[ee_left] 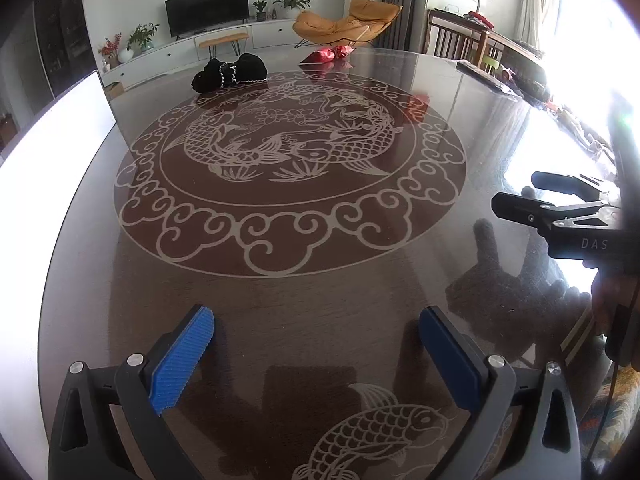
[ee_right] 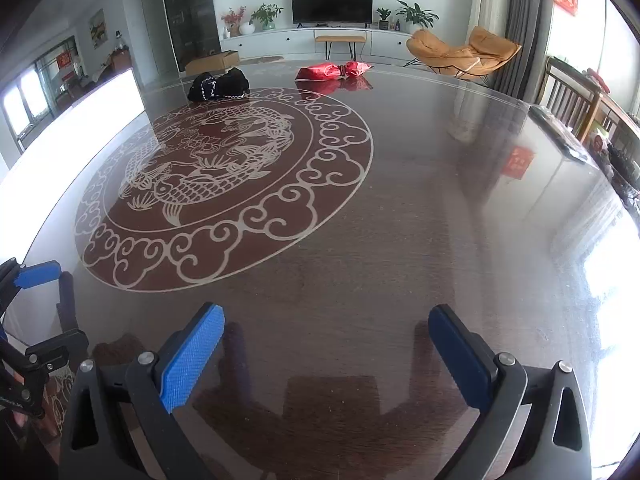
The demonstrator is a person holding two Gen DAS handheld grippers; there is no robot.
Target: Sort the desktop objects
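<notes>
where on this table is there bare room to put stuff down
Most of the table is bare: the whole stretch from both open claws up across the fish pattern. Only the far edge holds anything: the black bag and the red bag, apart, with a gap between them.

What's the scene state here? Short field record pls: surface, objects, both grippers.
surface: glossy dark round table with a pale koi-and-cloud medallion
objects: black cloth bundle with white trim and red shiny bag, both at the far edge, apart from each other
left gripper: open, empty, hovering over the near table edge
right gripper: open, empty, beside the left one
contact: neither gripper touches either object
background: TV, orange lounge chair
</notes>
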